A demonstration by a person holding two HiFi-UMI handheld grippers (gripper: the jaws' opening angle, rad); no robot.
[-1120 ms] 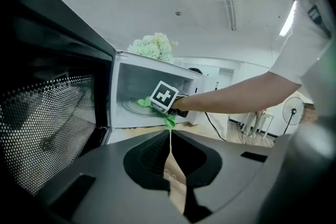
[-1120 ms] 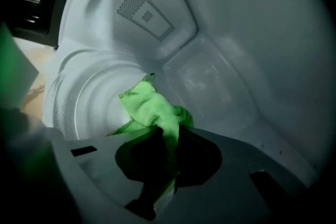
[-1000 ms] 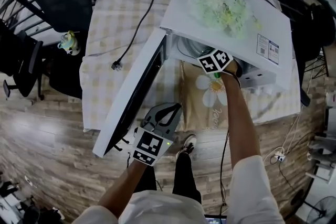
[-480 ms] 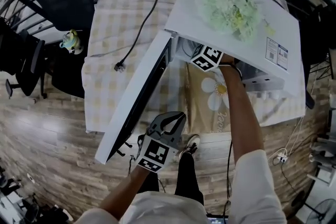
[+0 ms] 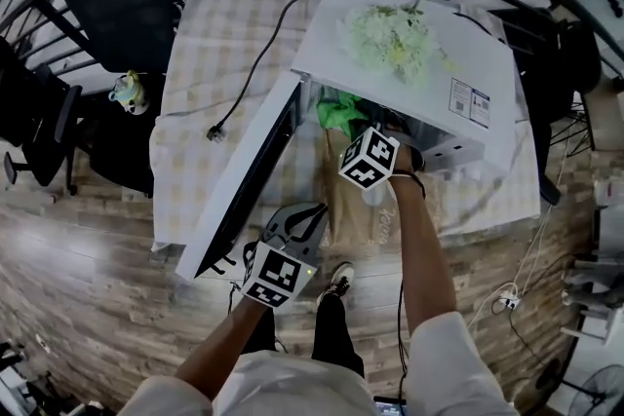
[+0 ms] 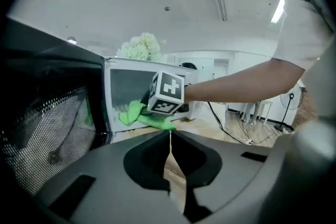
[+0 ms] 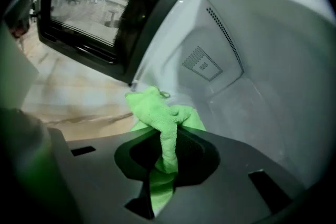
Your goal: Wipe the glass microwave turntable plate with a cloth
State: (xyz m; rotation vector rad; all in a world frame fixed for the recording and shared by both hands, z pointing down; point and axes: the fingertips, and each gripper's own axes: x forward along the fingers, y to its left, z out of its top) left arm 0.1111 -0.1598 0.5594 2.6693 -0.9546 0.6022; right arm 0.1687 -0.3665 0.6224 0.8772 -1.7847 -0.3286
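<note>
The white microwave (image 5: 468,63) stands with its door (image 5: 244,185) swung open. At the cavity mouth my right gripper (image 7: 168,136) is shut on a bright green cloth (image 7: 160,118), which bunches out ahead of the jaws; from the head view the cloth (image 5: 341,110) shows just beyond the gripper's marker cube (image 5: 369,159). The bare grey cavity (image 7: 252,76) lies ahead. No glass turntable plate can be made out in any view. My left gripper (image 6: 170,136) is shut on nothing and hangs low in front of the door's edge (image 5: 310,214).
A bunch of pale flowers (image 5: 390,39) lies on top of the microwave. The checked tablecloth (image 5: 214,63) carries a black power cord (image 5: 258,54) ending in a loose plug (image 5: 212,133). A daisy-print mat (image 5: 356,209) lies before the microwave. Office chairs (image 5: 117,5) stand left.
The right gripper has drawn back out of the microwave toward me, and the green cloth now shows at the opening. The left gripper has stayed low by the door.
</note>
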